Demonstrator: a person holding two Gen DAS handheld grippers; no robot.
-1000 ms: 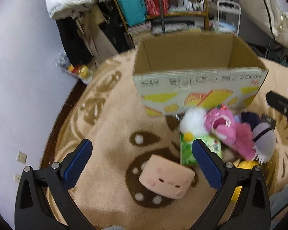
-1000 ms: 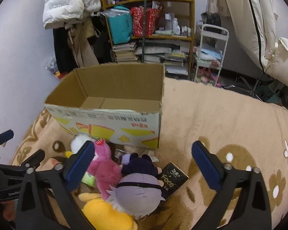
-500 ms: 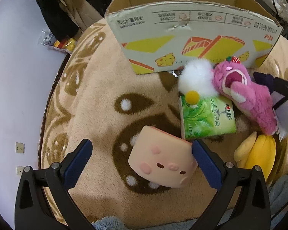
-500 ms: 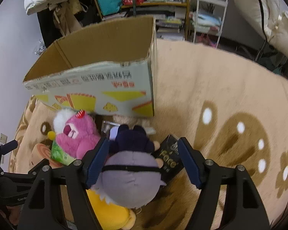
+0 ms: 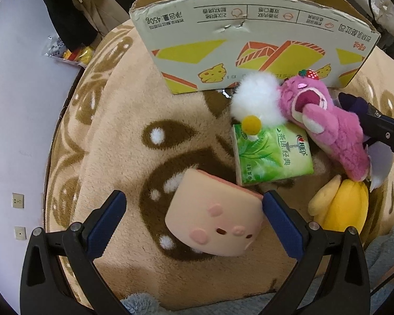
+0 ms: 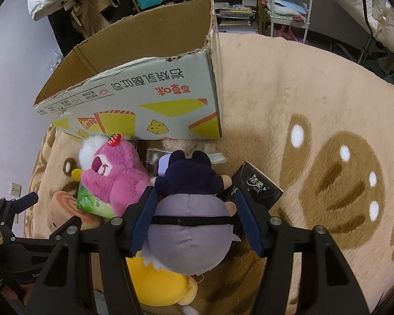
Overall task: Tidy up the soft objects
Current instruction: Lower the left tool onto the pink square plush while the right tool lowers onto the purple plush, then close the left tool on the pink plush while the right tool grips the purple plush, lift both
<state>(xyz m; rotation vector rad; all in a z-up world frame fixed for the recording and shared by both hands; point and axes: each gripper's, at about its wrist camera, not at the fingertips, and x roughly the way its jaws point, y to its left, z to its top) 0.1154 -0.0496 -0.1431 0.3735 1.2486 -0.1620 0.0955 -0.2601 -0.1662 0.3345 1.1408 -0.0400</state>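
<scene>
Looking along the left gripper (image 5: 194, 216), its blue fingers stand spread wide on either side of a pink pig-face cushion (image 5: 212, 219) lying on the tan rug (image 5: 123, 136); the right finger touches the cushion's edge, the left finger stands apart from it. Just beyond lie a green tissue pack (image 5: 271, 155), a white fluffy toy (image 5: 257, 99), a pink bear plush (image 5: 328, 126) and a yellow banana plush (image 5: 341, 207), all in front of the open cardboard box (image 5: 249, 44).

From the right wrist view, the right gripper (image 6: 195, 219) is pinching a purple round plush (image 6: 189, 236) between its blue pads, both pressed against the plush's sides. A black tissue packet (image 6: 260, 187) lies just beside it on the rug, with the box behind.
</scene>
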